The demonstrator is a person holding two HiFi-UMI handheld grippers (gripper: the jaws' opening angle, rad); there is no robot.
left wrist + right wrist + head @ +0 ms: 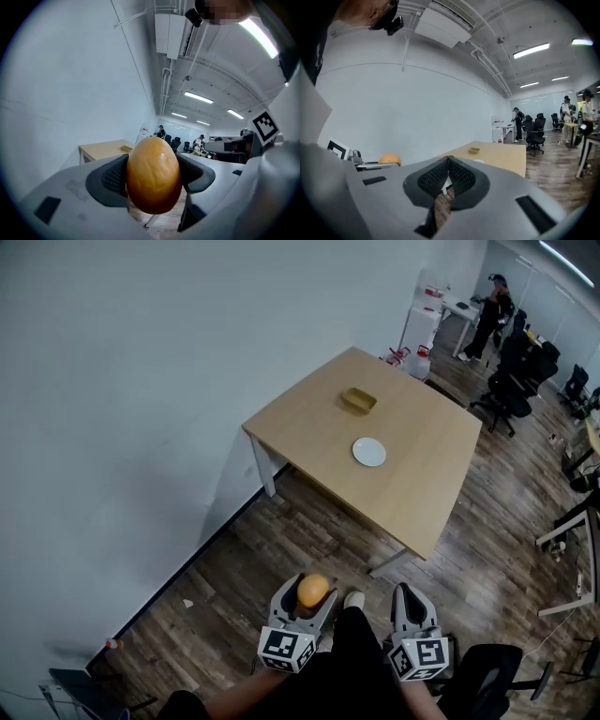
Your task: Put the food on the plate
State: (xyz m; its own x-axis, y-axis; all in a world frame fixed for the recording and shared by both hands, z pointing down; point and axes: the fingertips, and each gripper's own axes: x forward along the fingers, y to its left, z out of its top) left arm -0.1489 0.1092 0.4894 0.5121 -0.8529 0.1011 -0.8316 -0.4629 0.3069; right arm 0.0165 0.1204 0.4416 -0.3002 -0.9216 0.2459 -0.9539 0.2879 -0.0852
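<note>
clamping one orange food, left gripper; right gripper jaws together; one plate.

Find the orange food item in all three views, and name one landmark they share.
Head view: the orange food is at bottom centre, held in the left gripper.
Left gripper view: dead centre, clamped between the jaws.
Right gripper view: lower left, only its top showing.
Shared landmark: the wooden table.
</note>
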